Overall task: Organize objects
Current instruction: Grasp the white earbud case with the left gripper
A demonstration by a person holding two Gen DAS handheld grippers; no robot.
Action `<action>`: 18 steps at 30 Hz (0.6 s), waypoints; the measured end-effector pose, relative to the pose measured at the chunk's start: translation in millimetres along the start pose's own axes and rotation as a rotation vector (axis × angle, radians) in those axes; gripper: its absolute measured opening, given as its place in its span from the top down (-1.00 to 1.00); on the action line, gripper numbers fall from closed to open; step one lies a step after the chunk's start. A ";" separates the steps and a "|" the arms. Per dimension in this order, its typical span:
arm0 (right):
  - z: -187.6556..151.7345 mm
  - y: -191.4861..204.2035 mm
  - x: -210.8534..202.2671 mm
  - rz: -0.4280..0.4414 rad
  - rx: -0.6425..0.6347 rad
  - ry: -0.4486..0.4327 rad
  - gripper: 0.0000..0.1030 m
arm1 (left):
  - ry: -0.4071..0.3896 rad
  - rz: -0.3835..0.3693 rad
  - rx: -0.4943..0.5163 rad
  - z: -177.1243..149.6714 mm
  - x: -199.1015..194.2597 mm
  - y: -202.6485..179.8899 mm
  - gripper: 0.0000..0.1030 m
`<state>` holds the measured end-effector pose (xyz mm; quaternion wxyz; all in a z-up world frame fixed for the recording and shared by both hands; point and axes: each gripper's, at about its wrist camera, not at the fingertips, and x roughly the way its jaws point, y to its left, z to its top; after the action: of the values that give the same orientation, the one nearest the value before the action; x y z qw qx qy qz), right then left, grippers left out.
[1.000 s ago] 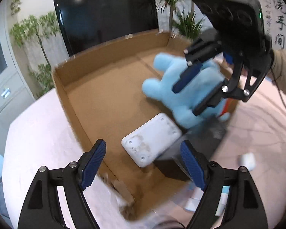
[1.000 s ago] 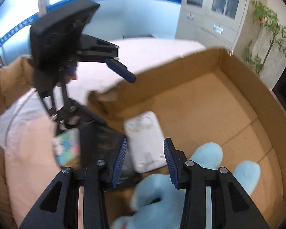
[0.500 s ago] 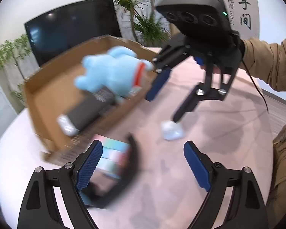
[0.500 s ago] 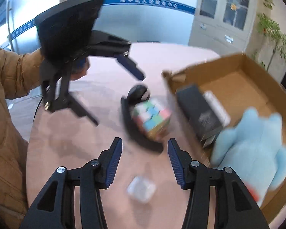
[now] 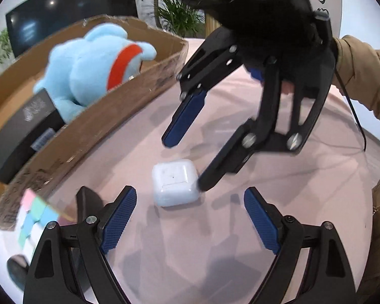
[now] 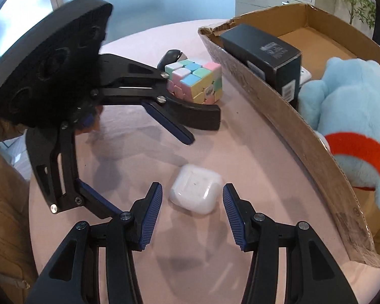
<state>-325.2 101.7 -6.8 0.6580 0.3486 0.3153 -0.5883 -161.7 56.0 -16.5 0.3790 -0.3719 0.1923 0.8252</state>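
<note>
The white earbud case (image 6: 195, 193) on the counter (image 6: 149, 152) is bracketed by the right gripper (image 6: 192, 211), jaws spread for pinching; the left gripper (image 5: 187, 217) is held spread-jawed nearby.

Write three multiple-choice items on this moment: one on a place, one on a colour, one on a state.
1. Where does the white case lie?
A. in the box
B. on the table, outside the box
C. on the cube

2. What colour is the band on the plush?
A. red
B. green
C. black

3. How do the right tongs stand?
A. shut on the case
B. shut on nothing
C. open, the case between their fingers

Answers:
1 B: the case rests on the pink table beside the box wall.
2 A: a red band crosses the blue plush.
3 C: gaps show between both pads and the case; the left tongs are open too.
</note>
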 end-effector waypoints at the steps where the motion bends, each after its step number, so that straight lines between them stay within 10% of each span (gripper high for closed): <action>1: -1.9 -3.5 -1.5 0.019 -0.003 0.002 0.07 | 0.017 -0.003 -0.003 0.3 4.7 4.0 -0.65; 18: -11.2 -1.4 1.7 0.257 -0.066 0.038 0.06 | 0.070 -0.048 -0.009 -10.0 1.4 27.6 -0.50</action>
<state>-326.4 110.0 -14.6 0.7329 0.3753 0.2999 -0.4818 -178.8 33.1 -23.1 0.3900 -0.4069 0.1927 0.8032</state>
